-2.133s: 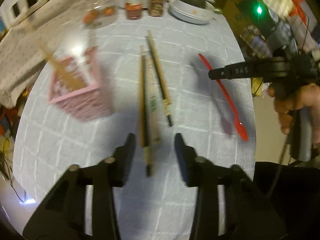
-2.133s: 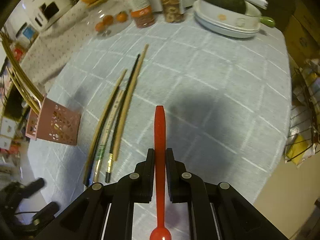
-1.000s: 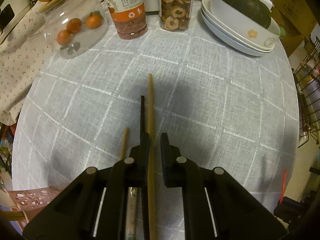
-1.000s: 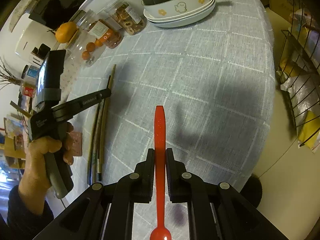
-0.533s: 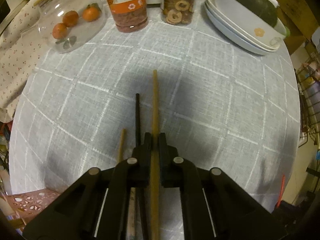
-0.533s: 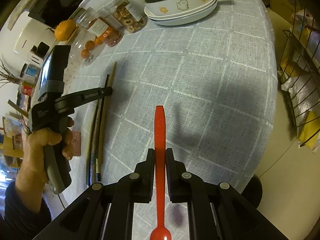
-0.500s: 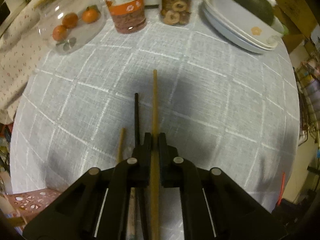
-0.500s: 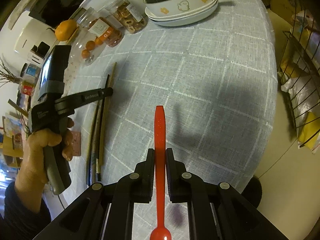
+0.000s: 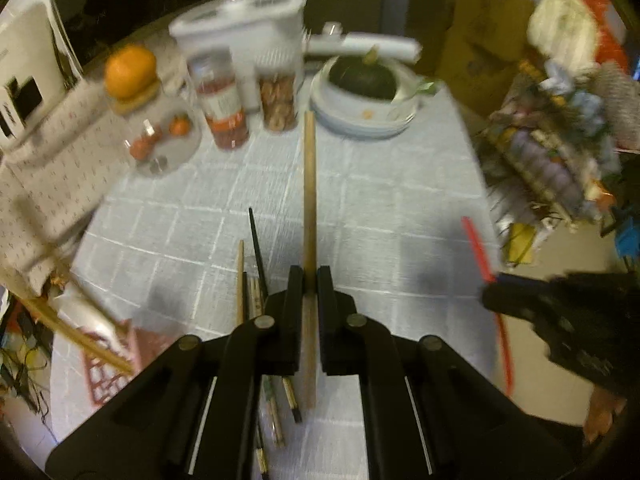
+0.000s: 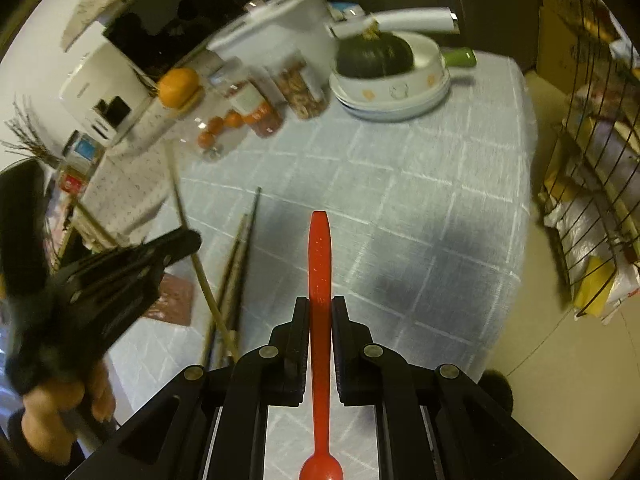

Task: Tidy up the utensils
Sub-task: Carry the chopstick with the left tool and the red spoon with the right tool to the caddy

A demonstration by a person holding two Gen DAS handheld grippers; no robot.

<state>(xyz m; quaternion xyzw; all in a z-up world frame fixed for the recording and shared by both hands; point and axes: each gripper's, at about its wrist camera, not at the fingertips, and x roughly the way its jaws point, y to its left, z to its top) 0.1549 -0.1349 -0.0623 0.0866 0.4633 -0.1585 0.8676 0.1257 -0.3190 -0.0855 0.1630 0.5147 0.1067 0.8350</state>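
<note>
We hold one utensil in each tool: the left tool is clamped narrow on a wooden chopstick, which points forward above the desk, and the right tool is clamped narrow on a red spoon, handle forward and bowl back toward us. The other chopsticks lie loose on the checked cloth just left of the left tool, and the pink basket sits at the near left edge of the desk with long sticks already standing in it. In our judgement the next move is to carry both pieces to that basket, and the risks come from length and crowding. The wooden chopstick is gripped near one end, so its long free part can swing and catch the jars or the glass dome at the back, or pivot in the grip. The two tools are close together, so crossing paths may knock one utensil from the other. The basket looks light and top-heavy; a sideways push on the sticks in it could tip it off the edge.
</note>
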